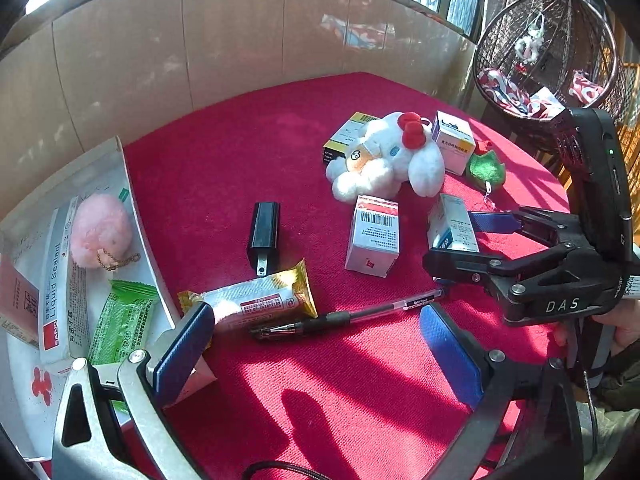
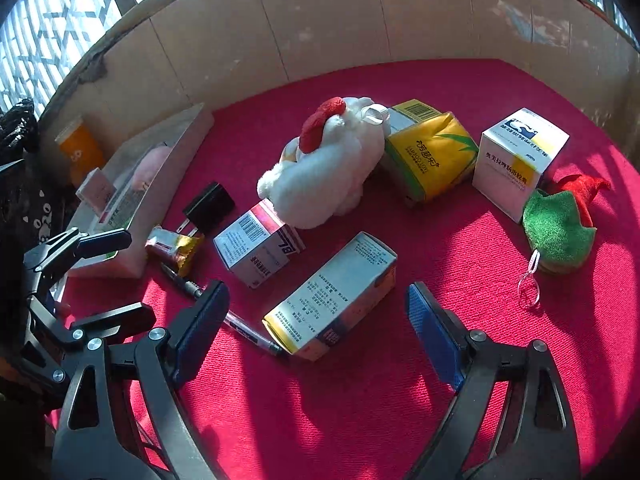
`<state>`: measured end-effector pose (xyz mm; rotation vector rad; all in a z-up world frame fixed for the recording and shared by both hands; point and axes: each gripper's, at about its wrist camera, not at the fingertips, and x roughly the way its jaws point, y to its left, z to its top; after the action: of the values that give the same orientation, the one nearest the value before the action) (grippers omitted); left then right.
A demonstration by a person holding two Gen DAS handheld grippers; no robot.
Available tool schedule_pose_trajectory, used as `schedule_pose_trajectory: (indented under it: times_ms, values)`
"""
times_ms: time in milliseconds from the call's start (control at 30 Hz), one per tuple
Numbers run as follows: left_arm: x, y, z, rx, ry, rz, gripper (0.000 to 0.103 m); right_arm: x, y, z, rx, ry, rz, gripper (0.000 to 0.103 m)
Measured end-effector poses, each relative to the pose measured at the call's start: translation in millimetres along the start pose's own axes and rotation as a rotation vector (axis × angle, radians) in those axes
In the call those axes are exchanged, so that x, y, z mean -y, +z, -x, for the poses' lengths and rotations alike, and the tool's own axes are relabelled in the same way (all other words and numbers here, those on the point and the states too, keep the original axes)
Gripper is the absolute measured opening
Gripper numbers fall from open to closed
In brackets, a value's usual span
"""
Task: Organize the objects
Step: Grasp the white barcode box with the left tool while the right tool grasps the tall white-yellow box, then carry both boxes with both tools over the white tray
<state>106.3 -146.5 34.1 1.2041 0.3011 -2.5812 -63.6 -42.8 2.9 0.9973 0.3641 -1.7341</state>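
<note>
Both tongs wide and empty, mid-sort over the red cloth

The left gripper point(image 1: 316, 344) gaped above the pen point(image 1: 344, 316) and snack packet point(image 1: 256, 300), the tray point(image 1: 132, 200) at its left. The right gripper point(image 2: 316, 328) framed a long medicine box point(image 2: 332, 300); judged next: lower, close on it, carry it trayward.
</note>
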Motion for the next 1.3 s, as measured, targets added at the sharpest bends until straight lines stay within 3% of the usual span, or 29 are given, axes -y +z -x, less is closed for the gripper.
schedule_pose_trajectory:
  times_ms: [67, 100, 200, 300, 533, 633, 733, 767, 800, 867, 1133, 1300]
  values:
    - [6.0, 6.9, -4.8, -0.004, -0.003, -0.026, 0.103, 1.5, -2.3, -5.5, -0.010, -0.016, 0.006, 0.081]
    - [8.8, 10.9, -8.4, -0.010, -0.009, -0.035, 0.103, 4.6, -3.6, -6.4, -0.017, -0.018, 0.003, 0.062]
    - [17.8, 23.5, -25.9, -0.039, -0.039, -0.045, 0.103, 16.4, -5.2, 0.0, -0.009, -0.002, -0.008, 0.038]
    - [25.9, 31.9, -45.1, -0.070, -0.048, -0.038, 0.103, 32.0, -7.5, 6.9, 0.004, 0.005, -0.036, 0.026]
    - [36.5, 40.5, -74.7, -0.110, -0.041, -0.022, 0.102, 49.6, -10.4, 10.6, 0.022, 0.027, -0.064, 0.026]
    - [37.2, 41.8, -78.5, -0.110, -0.038, -0.019, 0.095, 48.1, -6.0, 5.0, 0.017, 0.028, -0.055, 0.026]
    - [37.5, 42.0, -78.1, -0.092, -0.004, -0.026, 0.074, 46.4, -1.6, 0.6, 0.016, 0.022, -0.043, 0.027]
    - [37.7, 42.4, -77.9, -0.088, 0.008, -0.032, 0.065, 45.7, -0.8, -1.2, 0.016, 0.019, -0.035, 0.027]
    - [37.9, 42.5, -77.0, -0.078, 0.011, -0.037, 0.048, 43.6, -0.8, -3.0, 0.019, 0.018, -0.026, 0.027]
    - [37.1, 41.6, -74.1, -0.061, 0.009, -0.039, 0.031, 42.1, -2.4, -2.6, 0.024, 0.021, -0.014, 0.026]
    - [34.2, 33.2, -60.4, -0.005, -0.026, 0.006, 0.031, 49.4, -5.9, 5.5, 0.035, 0.039, -0.050, 0.024]
    - [33.6, 30.4, -35.1, 0.061, -0.040, 0.020, 0.031, 48.7, 0.2, 25.7, 0.094, 0.061, -0.065, 0.024]
